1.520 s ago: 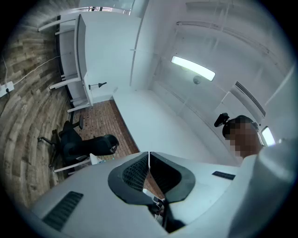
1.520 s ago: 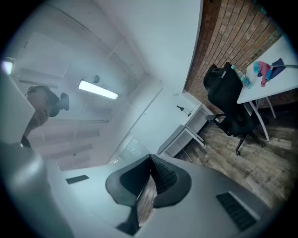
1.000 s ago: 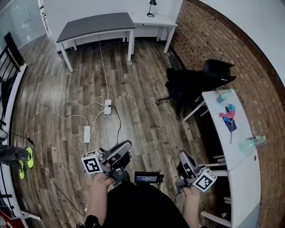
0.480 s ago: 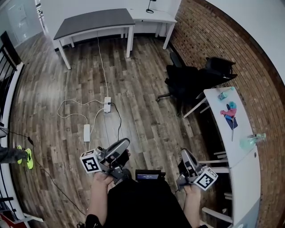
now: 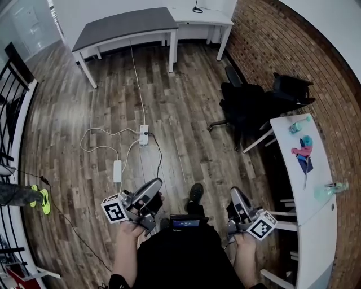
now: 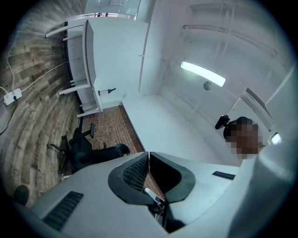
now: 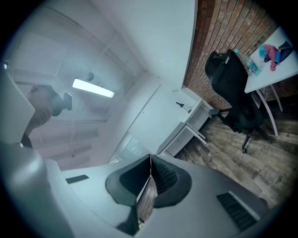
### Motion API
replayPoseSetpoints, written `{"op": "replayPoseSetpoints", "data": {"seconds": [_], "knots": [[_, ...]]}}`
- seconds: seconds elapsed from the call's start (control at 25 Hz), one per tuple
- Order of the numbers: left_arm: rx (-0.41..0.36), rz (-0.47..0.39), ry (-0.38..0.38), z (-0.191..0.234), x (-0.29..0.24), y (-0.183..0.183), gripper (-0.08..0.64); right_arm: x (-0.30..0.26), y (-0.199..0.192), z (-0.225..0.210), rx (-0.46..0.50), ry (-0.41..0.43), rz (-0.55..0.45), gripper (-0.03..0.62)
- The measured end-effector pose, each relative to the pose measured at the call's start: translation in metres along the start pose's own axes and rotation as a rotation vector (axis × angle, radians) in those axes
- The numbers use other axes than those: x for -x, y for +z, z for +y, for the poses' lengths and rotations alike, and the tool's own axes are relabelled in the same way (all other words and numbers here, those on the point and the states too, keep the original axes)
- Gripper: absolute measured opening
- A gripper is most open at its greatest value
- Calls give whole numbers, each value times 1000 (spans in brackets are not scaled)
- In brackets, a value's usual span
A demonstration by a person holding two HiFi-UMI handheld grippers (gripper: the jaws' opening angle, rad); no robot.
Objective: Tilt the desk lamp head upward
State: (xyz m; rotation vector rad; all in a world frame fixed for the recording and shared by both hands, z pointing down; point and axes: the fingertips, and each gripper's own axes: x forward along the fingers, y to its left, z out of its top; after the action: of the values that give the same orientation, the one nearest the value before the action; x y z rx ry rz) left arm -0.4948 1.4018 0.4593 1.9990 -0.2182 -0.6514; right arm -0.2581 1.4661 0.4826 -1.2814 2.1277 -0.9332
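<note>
Desk lamp [image 5: 197, 9] on white worktop [image 5: 214, 18], far ahead and well apart from left gripper [image 5: 153, 185] and right gripper [image 5: 236, 195]; neither clearly nearer; fingers of both clenched, empty.

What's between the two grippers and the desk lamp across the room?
In the head view, mostly bare wood floor leads to the desk lamp. A white power strip with its cables lies left of that line, black office chairs right of it.

The desk lamp [image 6: 109, 90] is set on the far desk [image 5: 211, 18], well ahead of the fingers [image 5: 149, 191]; the power strip [image 5: 144, 135] is laid between them.
</note>
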Motion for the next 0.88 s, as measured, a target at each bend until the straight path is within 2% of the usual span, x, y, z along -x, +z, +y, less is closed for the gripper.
{"op": "replayPoseSetpoints", "data": {"seconds": [0.2,0.4,0.52,0.72,0.88], "knots": [[-32,-15,33,39,-56,30,11,-52,43,-56,-29,53,0,14],[-88,-12,30,59,-144,57,11,-97,126,-89,7,120,0,14],[-96,-1,34,72,-185,63,11,-117,164,-106,38,156,9,14],[-92,43,52,94,-233,71,11,-144,195,-132,3,178,6,14],[-102,63,22,111,-273,90,11,-173,214,-150,-50,186,-3,14]]}}
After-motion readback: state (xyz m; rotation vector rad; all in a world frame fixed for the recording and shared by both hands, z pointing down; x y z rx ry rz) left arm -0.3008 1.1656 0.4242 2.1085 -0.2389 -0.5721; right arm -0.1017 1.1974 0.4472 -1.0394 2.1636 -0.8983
